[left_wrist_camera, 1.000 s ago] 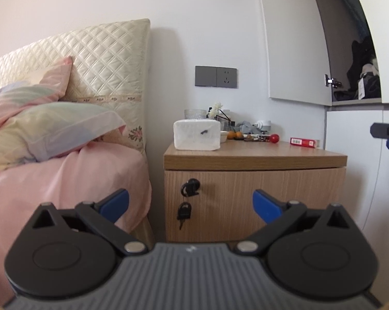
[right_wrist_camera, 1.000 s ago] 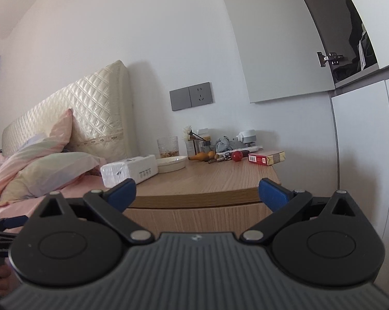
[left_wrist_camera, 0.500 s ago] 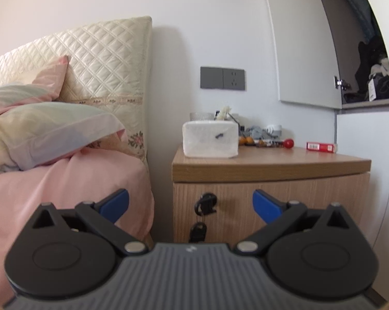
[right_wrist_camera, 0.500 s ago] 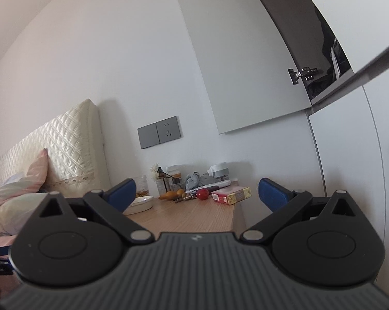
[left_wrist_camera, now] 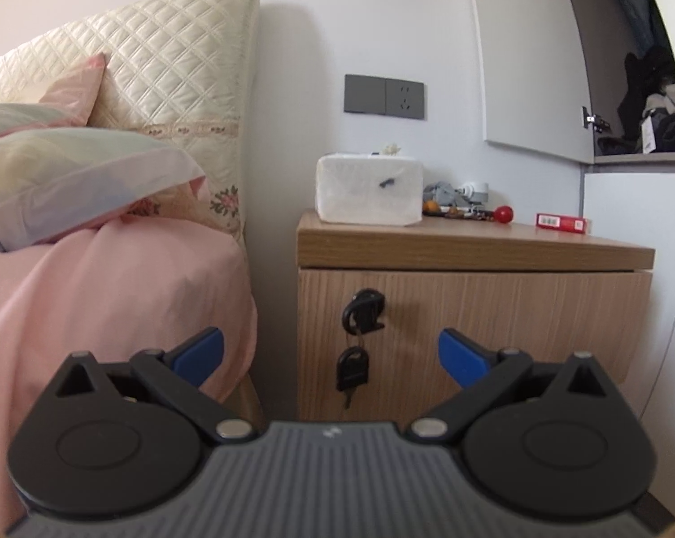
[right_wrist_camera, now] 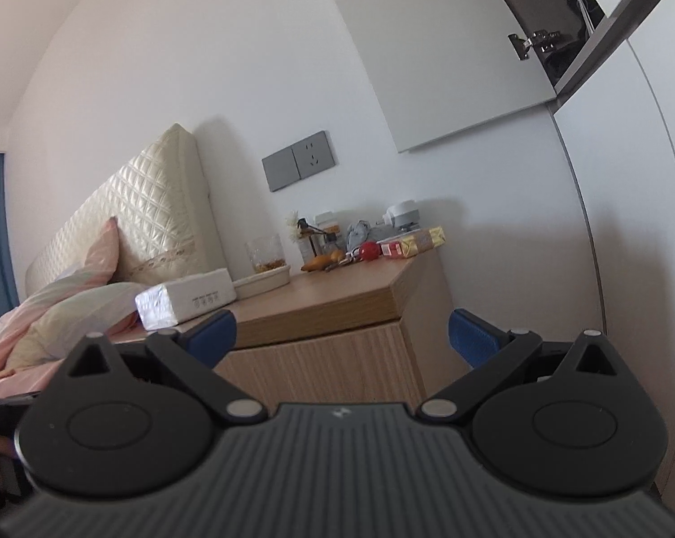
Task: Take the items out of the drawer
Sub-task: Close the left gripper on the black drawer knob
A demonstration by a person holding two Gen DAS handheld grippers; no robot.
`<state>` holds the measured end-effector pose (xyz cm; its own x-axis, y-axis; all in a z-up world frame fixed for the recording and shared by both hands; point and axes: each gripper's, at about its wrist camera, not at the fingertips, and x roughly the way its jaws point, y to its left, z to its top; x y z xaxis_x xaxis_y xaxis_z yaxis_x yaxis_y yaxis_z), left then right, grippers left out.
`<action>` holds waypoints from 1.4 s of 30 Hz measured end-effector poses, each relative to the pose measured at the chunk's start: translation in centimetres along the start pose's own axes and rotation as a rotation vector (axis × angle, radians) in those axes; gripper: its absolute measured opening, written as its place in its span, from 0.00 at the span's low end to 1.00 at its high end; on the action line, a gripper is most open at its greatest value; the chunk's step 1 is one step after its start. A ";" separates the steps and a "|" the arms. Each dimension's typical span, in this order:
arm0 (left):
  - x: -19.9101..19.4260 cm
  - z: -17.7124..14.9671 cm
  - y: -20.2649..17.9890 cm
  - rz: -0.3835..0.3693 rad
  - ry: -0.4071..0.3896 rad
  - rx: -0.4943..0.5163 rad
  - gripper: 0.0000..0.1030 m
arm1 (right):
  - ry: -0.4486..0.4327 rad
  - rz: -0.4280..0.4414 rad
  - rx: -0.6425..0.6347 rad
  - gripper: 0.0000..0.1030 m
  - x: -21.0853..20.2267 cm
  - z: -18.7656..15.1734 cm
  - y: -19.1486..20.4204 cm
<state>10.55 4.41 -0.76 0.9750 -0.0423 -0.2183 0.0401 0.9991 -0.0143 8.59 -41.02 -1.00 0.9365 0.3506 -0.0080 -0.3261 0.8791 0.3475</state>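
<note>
The drawer (left_wrist_camera: 494, 314) is shut — its wood-grain front fills the centre and right of the left wrist view, under the top of the nightstand (left_wrist_camera: 472, 246), so whatever is to be taken out is hidden behind it. The one handhold that shows is the black key (left_wrist_camera: 365, 309) standing in the lock at the left part of the front, with a second key (left_wrist_camera: 352, 370) dangling below it on a ring.

That key lies almost dead ahead of the left gripper (left_wrist_camera: 330, 347): it sits just above and a little right of the midpoint between the blue pads, still some way beyond them. The left jaws stand wide apart and hold nothing. The drawer front's long axis runs across the frame, so the pull, as I judge it, must come straight back toward the camera.

The right gripper (right_wrist_camera: 341, 334) is also spread wide and empty, but it looks at the nightstand's right corner from lower right, aimed more at the top — tissue box (right_wrist_camera: 187, 298), red ball (right_wrist_camera: 367, 249), red packet (right_wrist_camera: 391, 249) — than at the drawer face; the lock is out of its view. The left looks the better placed arm to open the drawer.
</note>
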 end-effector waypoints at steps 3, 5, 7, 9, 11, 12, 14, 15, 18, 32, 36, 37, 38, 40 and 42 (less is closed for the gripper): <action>0.5 0.0 0.7 0.001 0.027 -0.015 1.00 | 0.041 -0.002 -0.006 1.00 0.1 -0.6 -0.1; 0.7 -0.1 1.1 0.021 0.042 -0.021 1.00 | 0.078 -0.011 -0.003 1.00 0.3 -1.0 -0.2; 1.0 0.0 1.5 0.019 0.051 -0.028 1.00 | 0.111 -0.017 0.005 1.00 0.6 -1.4 -0.3; 1.5 0.1 1.8 -0.009 0.058 -0.024 1.00 | 0.141 -0.020 -0.005 1.00 1.0 -1.8 -0.2; 1.9 0.2 2.0 -0.037 0.065 -0.020 1.00 | 0.164 -0.020 -0.028 1.00 1.4 -2.1 0.1; 2.2 0.2 2.2 -0.051 0.069 -0.018 1.00 | 0.173 -0.020 -0.039 1.00 1.7 -2.3 0.4; 2.9 0.3 2.2 -0.077 0.078 -0.010 1.00 | 0.181 -0.029 -0.063 1.00 2.5 -2.6 0.7; 3.4 0.2 1.9 -0.093 0.082 -0.002 0.99 | 0.183 -0.035 -0.073 1.00 2.9 -2.6 0.7; 5.1 0.2 1.7 -0.113 0.099 0.026 0.99 | 0.183 -0.056 -0.095 1.00 4.3 -2.6 0.4; 10.4 -0.6 1.5 -0.184 0.119 0.098 0.99 | 0.213 -0.003 -0.162 1.00 9.4 -2.2 -2.1; 10.6 -0.3 1.5 -0.207 0.116 0.098 0.98 | 0.207 0.024 -0.149 1.00 10.0 -2.2 -2.9; 10.7 -0.2 1.5 -0.216 0.114 0.094 0.98 | 0.207 0.039 -0.146 1.00 10.1 -2.2 -3.0; 10.7 -0.1 1.5 -0.222 0.112 0.091 0.98 | 0.206 0.052 -0.149 1.00 10.2 -2.2 -2.9; 10.7 0.0 1.2 -0.229 0.101 0.114 0.98 | 0.201 0.062 -0.151 1.00 10.4 -2.3 -2.7; 10.6 0.0 0.8 -0.235 0.093 0.147 0.96 | 0.192 0.056 -0.151 1.00 10.5 -2.4 -2.6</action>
<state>20.95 4.72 -3.10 0.9113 -0.2662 -0.3142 0.3004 0.9516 0.0647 18.98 -38.90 -4.21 0.8793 0.4426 -0.1761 -0.4061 0.8898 0.2083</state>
